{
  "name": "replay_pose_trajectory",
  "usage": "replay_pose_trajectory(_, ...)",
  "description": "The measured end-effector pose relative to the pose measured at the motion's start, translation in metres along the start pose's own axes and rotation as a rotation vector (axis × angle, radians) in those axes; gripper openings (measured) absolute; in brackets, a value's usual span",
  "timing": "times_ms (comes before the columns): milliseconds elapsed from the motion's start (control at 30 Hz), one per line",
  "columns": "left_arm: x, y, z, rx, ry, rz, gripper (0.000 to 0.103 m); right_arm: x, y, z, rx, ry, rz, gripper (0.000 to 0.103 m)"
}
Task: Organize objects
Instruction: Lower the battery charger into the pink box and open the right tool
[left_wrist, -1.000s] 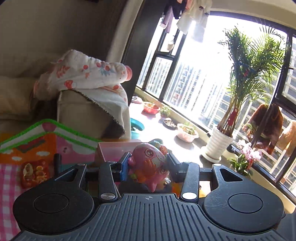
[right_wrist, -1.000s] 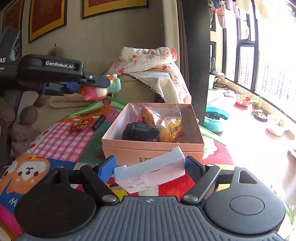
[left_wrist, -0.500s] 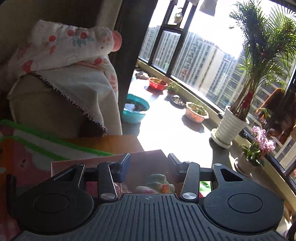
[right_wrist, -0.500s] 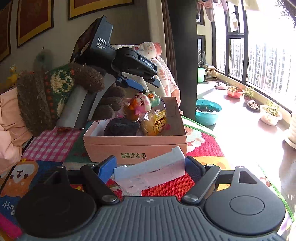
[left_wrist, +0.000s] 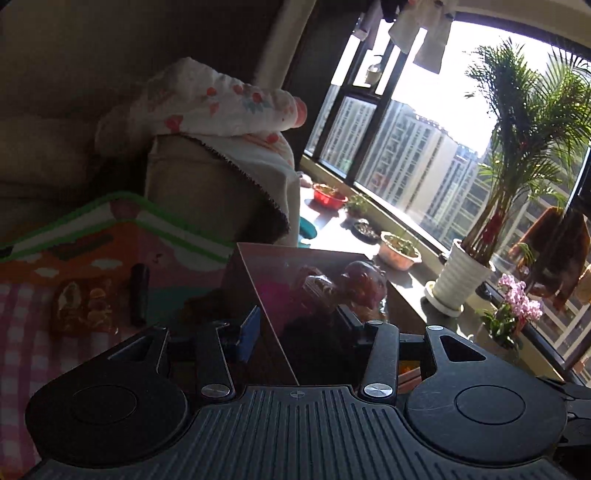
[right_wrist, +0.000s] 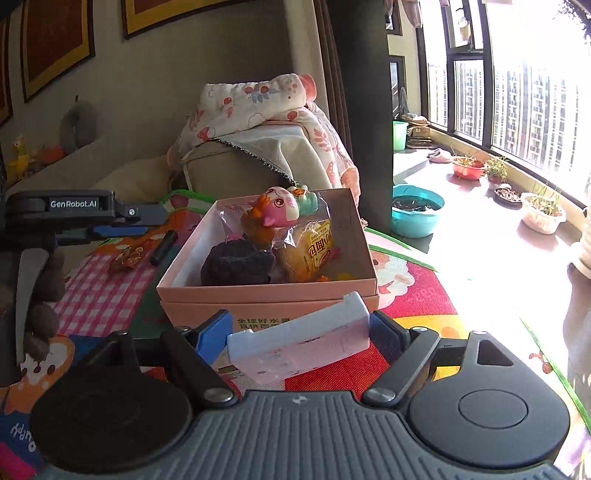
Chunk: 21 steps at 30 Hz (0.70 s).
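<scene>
Pink cardboard box (right_wrist: 266, 295): pink cartoon figurine (right_wrist: 279, 210) at far edge | right gripper (right_wrist: 301, 334): pinching pale blue plastic case (right_wrist: 299, 343) | left gripper (right_wrist: 147, 219): spread, empty

**Hidden and cut-off parts**

Left wrist view: pink box (left_wrist: 306, 291) backlit, contents dark; toy figure (left_wrist: 364, 284) only a reddish shape, details unreadable. The box's near wall hides the space between the left gripper (left_wrist: 295, 325) jaws. Red packet (left_wrist: 83, 308) on the mat: print too dim to read.

Right wrist view: left gripper (right_wrist: 122, 221) cut by the left edge, jaw gap not visible. Dark lump (right_wrist: 236, 264) in the box unidentifiable. White pot (right_wrist: 583, 243) cropped at right edge. Window overexposed.
</scene>
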<state>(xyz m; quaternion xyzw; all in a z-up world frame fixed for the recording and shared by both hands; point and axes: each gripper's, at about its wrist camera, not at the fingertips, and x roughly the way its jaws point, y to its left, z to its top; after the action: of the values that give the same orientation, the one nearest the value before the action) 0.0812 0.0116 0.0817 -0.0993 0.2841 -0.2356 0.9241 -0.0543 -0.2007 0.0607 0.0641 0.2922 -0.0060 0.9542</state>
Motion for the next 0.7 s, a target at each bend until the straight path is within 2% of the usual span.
replay_pose_trajectory(67, -0.008, 0.004, -0.017, -0.001, 0.013, 0.022, 0.049, -0.001, 0.003, 0.01, -0.014, -0.024, -0.008, 0.081)
replay_pose_trajectory(200, -0.017, 0.02, -0.04, -0.087, 0.046, 0.019, 0.049, -0.002, 0.007, 0.023, -0.024, -0.046, -0.025, 0.081)
replay_pose_trajectory(367, -0.023, 0.031, -0.045, -0.116, 0.047, 0.029, 0.049, 0.008, 0.005, 0.034, 0.021, -0.022, -0.013, 0.081)
replay_pose_trajectory(500, -0.029, 0.031, -0.047, -0.134, 0.033, 0.023, 0.049, 0.019, -0.001, 0.061, 0.047, -0.034, 0.006, 0.081)
replay_pose_trajectory(567, -0.031, 0.029, -0.049, -0.137, 0.031, 0.01, 0.049, 0.032, -0.007, 0.076, 0.082, -0.01, 0.025, 0.082)
replay_pose_trajectory(633, -0.033, 0.027, -0.05, -0.136, 0.034, 0.002, 0.049, 0.053, -0.013, 0.087, 0.111, 0.063, 0.03, 0.083)
replay_pose_trajectory(700, -0.036, 0.027, -0.052, -0.136, 0.032, 0.0, 0.049, 0.065, -0.018, 0.091, 0.127, 0.095, 0.036, 0.083)
